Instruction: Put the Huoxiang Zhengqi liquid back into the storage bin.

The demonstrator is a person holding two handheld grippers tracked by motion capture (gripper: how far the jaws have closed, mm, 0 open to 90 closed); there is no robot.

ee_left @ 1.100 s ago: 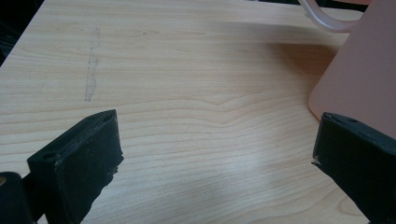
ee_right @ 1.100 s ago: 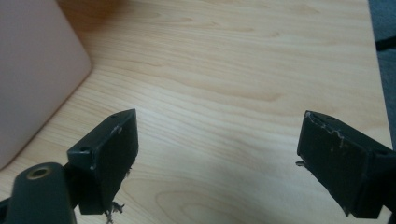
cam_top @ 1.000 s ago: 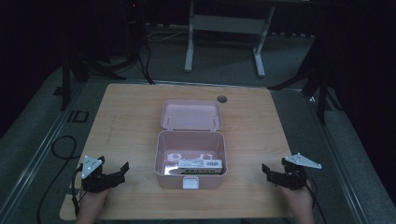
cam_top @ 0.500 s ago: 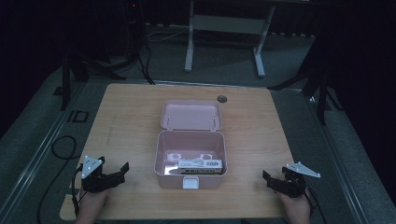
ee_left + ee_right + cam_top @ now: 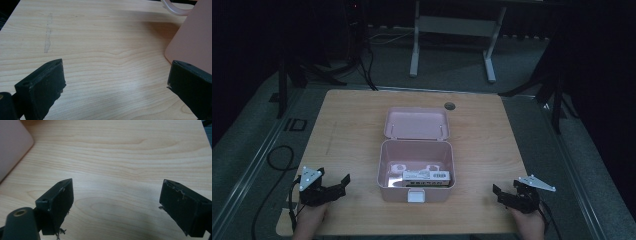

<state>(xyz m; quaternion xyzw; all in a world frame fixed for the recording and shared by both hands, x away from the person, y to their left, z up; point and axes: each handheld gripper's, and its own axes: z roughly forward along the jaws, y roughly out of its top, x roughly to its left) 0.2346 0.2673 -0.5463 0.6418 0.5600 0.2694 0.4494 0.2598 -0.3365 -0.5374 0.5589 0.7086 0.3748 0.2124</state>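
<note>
A: Where was the pink box (image 5: 417, 170) placed relative to the two tools?

B: It was set at the centre of the wooden table (image 5: 342, 125), between them. From the left gripper (image 5: 343, 182) the box lay at about three o'clock, near but apart; from the right gripper (image 5: 498, 192) it lay at about nine o'clock, somewhat farther off. The left one was judged the nearer of the two.

A: And how were the tools held?

B: Both were spread wide with nothing gripped. In the left gripper view only bare wood was seen between the jaws of the left gripper (image 5: 113, 82), and the pink wall of the box (image 5: 193, 37) was seen at the two o'clock edge. In the right gripper view the right gripper (image 5: 116, 200) was likewise splayed over bare table, with a corner of the box (image 5: 12, 145) at ten o'clock.

A: How was the box itself laid out?

B: It was open, its lid (image 5: 417, 123) folded back flat at twelve o'clock, the hinge line run from nine to three. A white carton (image 5: 428, 176) was laid inside along the near wall, its long axis also nine to three. A clasp (image 5: 415, 196) was seen at six o'clock.

A: So what was the coming move judged to hinge on?

B: An inward reach toward the box was expected, and the carton's long sides would have been best met from above, across its short width.
</note>
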